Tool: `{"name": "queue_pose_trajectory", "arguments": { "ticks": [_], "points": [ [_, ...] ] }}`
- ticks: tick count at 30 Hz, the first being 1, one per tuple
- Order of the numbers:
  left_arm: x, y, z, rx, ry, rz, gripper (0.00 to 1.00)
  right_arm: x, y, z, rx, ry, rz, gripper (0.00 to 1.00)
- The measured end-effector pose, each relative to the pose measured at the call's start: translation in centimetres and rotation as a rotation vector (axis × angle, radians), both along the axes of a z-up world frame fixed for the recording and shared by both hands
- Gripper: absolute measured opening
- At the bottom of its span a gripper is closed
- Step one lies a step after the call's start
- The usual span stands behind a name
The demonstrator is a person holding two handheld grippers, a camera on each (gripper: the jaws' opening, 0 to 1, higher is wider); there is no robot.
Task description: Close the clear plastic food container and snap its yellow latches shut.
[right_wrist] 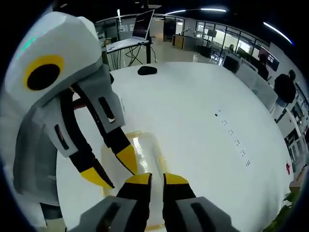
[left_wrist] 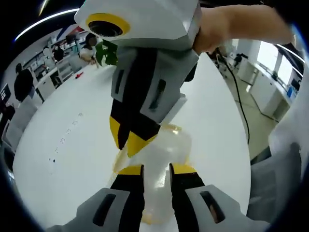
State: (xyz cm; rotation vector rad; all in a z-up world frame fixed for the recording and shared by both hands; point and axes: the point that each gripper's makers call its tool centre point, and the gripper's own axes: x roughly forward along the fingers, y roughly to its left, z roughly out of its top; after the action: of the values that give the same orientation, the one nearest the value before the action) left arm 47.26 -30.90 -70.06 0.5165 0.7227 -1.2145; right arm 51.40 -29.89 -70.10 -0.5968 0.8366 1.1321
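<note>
Container (left_wrist: pixel 164 159), clear plastic with yellow edging, lies on the white table (left_wrist: pixel 72 145) at 6 o'clock in the left gripper view. The left gripper (left_wrist: pixel 156 171) stands over it, jaws narrow, with nothing seen between them. The right gripper (left_wrist: pixel 129 145) reaches down from 12 o'clock, tips nearly together at the container's rim.

In the right gripper view, the container (right_wrist: pixel 145 154) sits at 6 o'clock. The right gripper (right_wrist: pixel 157 180) shows a narrow gap, while the left gripper (right_wrist: pixel 113 169) enters from 9 o'clock, jaws slightly parted.
</note>
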Motion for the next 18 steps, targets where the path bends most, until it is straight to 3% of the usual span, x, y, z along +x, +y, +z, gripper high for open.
{"name": "queue_pose_trajectory", "arguments": {
  "ticks": [14,18],
  "points": [
    [-0.62,-0.16,-0.26,-0.001,0.009,-0.005,0.18,0.39,0.27,0.62,0.019,-0.007,-0.004,0.05],
    [-0.71,-0.07,-0.56,0.008,0.011,-0.009,0.18,0.50,-0.07,0.17,-0.009,-0.018,0.007,0.07]
  ]
}}
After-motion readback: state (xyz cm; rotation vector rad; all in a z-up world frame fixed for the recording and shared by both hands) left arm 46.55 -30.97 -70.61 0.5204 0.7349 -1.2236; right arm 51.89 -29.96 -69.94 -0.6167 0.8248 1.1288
